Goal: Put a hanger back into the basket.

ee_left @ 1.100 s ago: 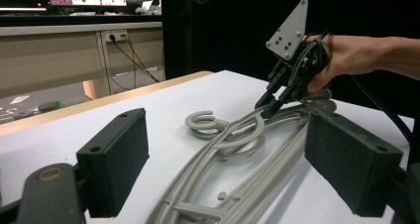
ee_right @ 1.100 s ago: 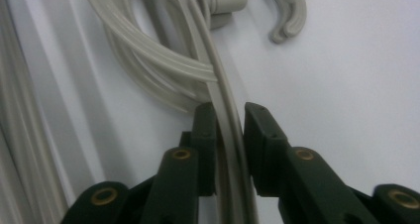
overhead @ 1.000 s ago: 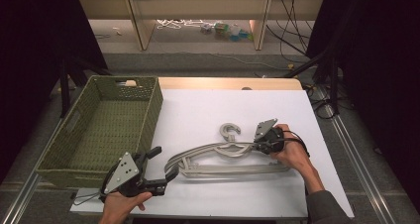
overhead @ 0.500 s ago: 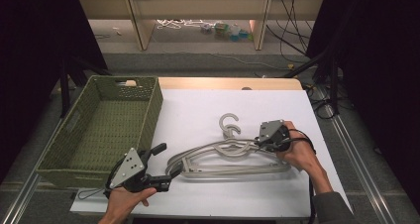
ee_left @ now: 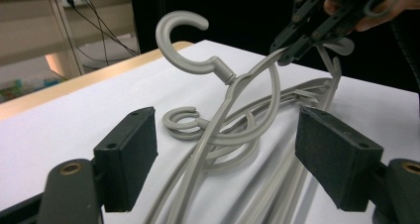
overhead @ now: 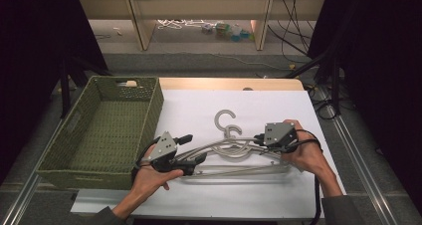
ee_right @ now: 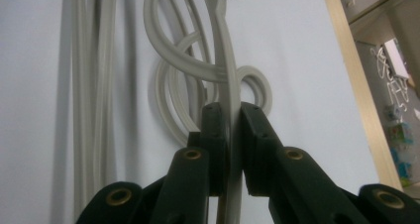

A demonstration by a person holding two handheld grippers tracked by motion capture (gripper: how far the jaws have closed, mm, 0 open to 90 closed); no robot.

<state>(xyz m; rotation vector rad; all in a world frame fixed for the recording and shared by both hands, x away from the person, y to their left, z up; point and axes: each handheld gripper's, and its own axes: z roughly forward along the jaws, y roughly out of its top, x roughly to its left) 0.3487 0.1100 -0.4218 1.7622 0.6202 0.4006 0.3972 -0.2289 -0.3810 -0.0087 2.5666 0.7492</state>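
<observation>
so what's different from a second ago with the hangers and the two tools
The right tool, clamped on the top grey plastic hanger, has lifted it, so its hook has swung farther from the person. The left tool, jaws open around the hanger's arm, has slid right. The green woven basket and the lower hangers stayed put.

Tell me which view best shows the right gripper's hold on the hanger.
The right gripper view: its jaws are shut on the hanger arm between them. The left gripper view shows the right gripper pinching the raised hanger from afar. The high view shows the contact small, under the hand.
</observation>
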